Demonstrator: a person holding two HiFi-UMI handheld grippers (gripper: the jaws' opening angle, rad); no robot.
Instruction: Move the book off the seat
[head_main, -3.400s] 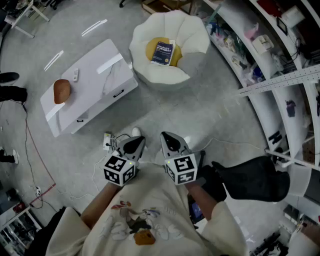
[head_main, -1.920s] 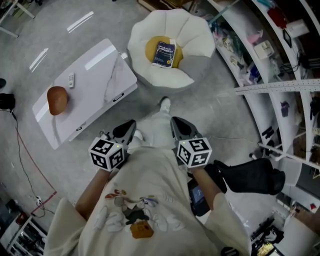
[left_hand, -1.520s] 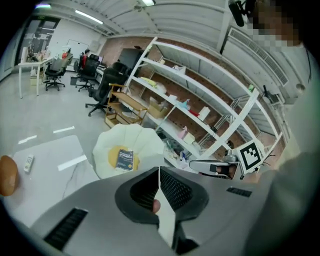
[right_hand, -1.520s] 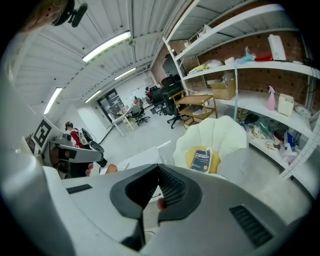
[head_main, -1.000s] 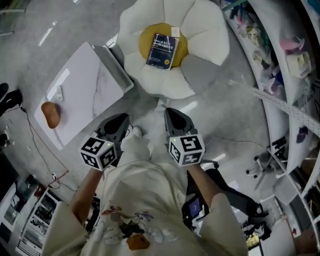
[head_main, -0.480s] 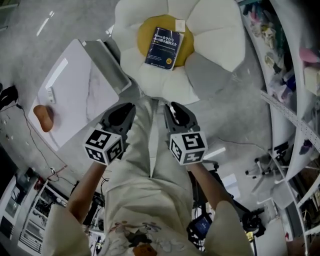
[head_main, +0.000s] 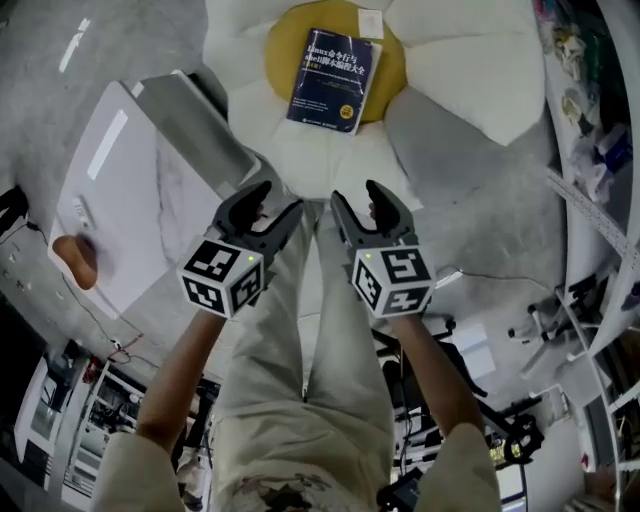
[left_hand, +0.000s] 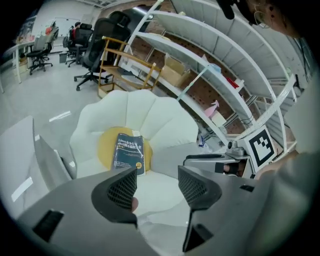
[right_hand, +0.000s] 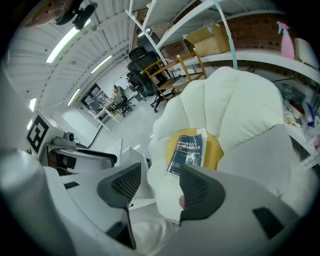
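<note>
A dark blue book (head_main: 335, 65) lies flat on the yellow centre of a white flower-shaped seat (head_main: 470, 70). Both grippers hang side by side over the seat's near petals, short of the book. My left gripper (head_main: 270, 200) is open, its jaws having just been opening, with nothing between them. My right gripper (head_main: 365, 196) is open too, its jaws also just opened and empty. In the left gripper view the book (left_hand: 129, 154) shows beyond the left gripper (left_hand: 157, 184). In the right gripper view the book (right_hand: 187, 151) lies past the right gripper (right_hand: 160, 187).
A low white table (head_main: 130, 190) stands left of the seat, with a brown object (head_main: 75, 262) and a small remote (head_main: 82, 212) on it. Curved shelving (head_main: 600, 150) runs along the right. A wooden chair (left_hand: 125, 65) and office chairs (left_hand: 90, 55) stand behind the seat.
Both grippers have come down and forward toward the seat, and their jaws have gone from shut to open. The book and seat now look larger and nearer.
</note>
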